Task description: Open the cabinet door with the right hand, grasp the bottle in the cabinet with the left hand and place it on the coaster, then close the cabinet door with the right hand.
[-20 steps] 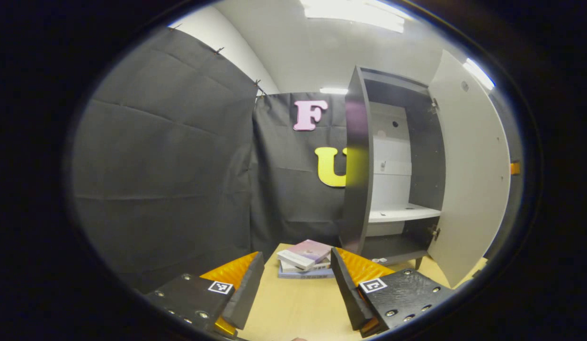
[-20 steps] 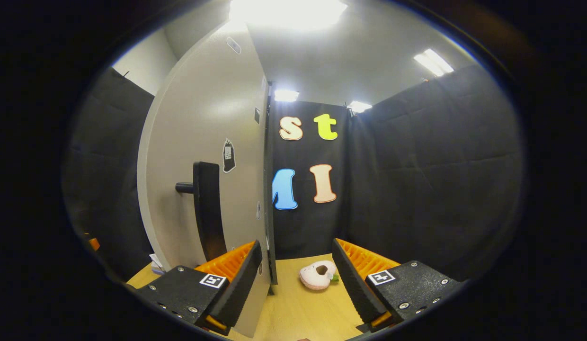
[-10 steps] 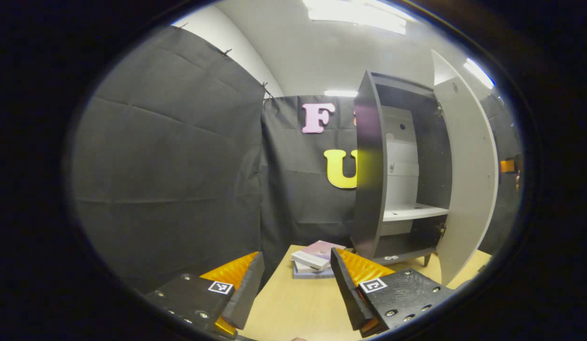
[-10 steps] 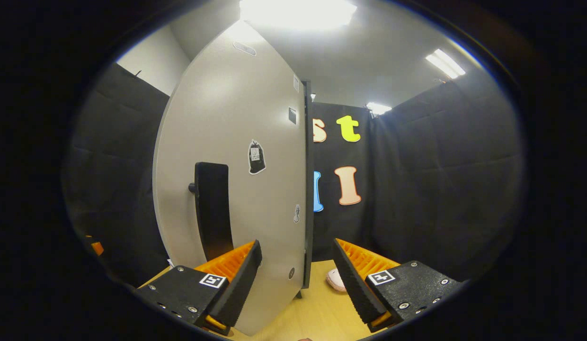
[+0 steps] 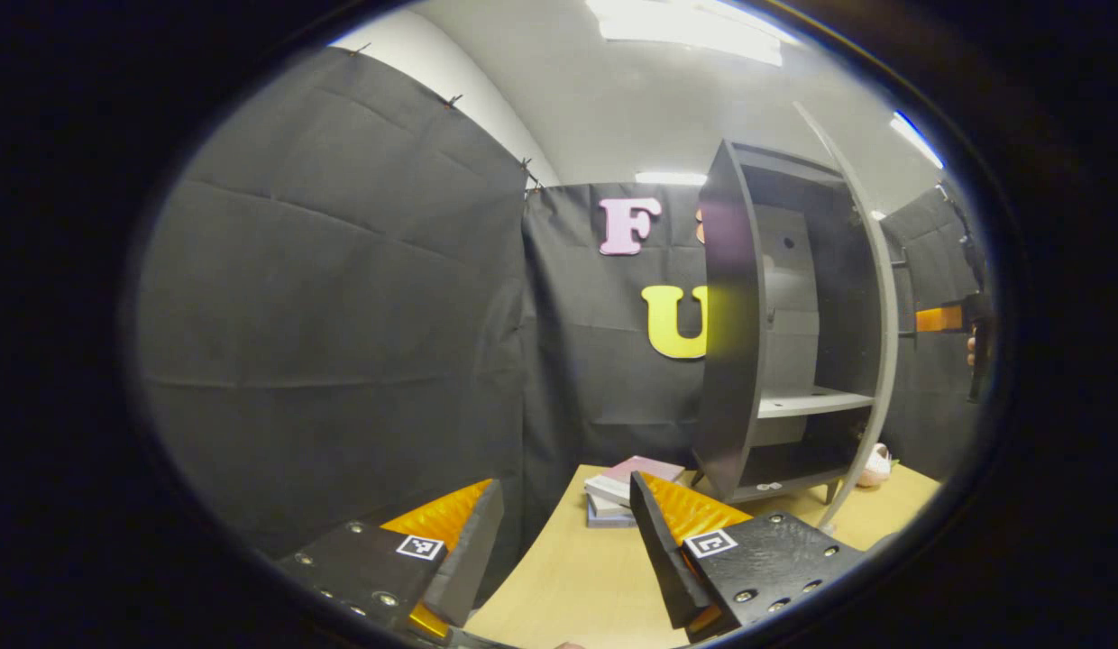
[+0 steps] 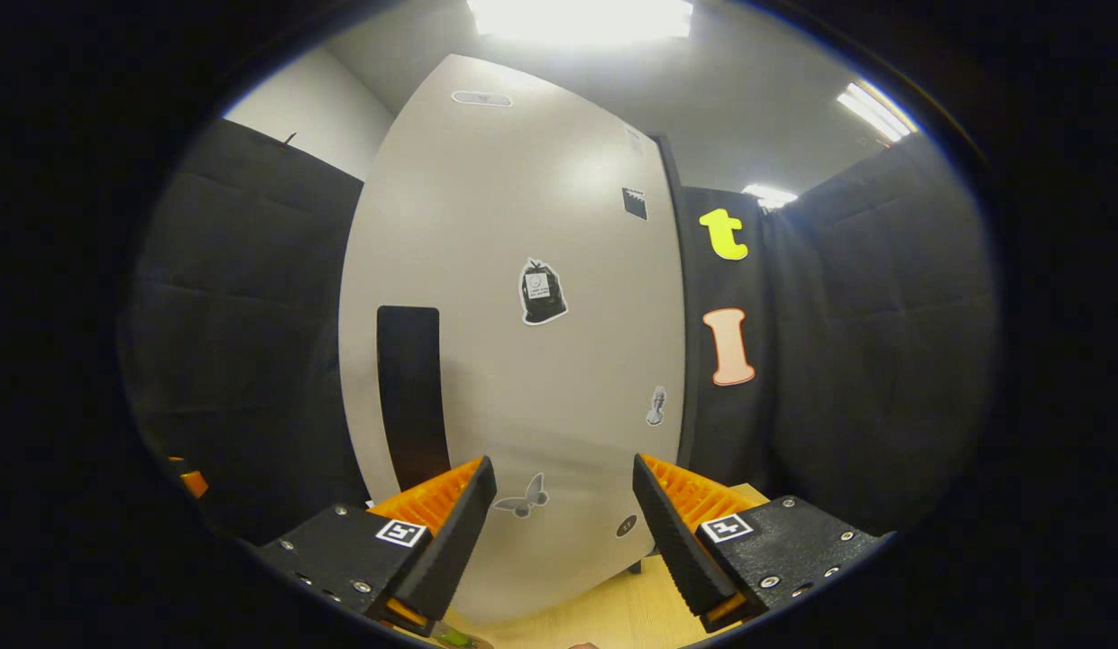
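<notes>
**Cabinet door ajar, both grippers empty**

Left gripper view: the left gripper hangs over the near end of a wooden table, its fingers spread apart with nothing between them. Beyond it, near the back of the table, stands the dark cabinet. Its door is seen almost edge-on as a thin curved strip, standing out from the right side of the cabinet front. Inside, a pale shelf crosses the lower half; no bottle can be made out on the shelf or on the cabinet floor, and no coaster can be told apart on the table. A stack of books lies on the table just left of the cabinet's foot. A small pink thing lies on the table behind the door. At the far right edge, part of the other gripper and the hand that holds it show at about mid-height of the door.

Right gripper view: the right gripper faces the pale outer face of the door, its fingers wide apart and gripping nothing. The tall black handle stands on the door's left part, just above the left finger. Several small stickers dot the door.
</notes>
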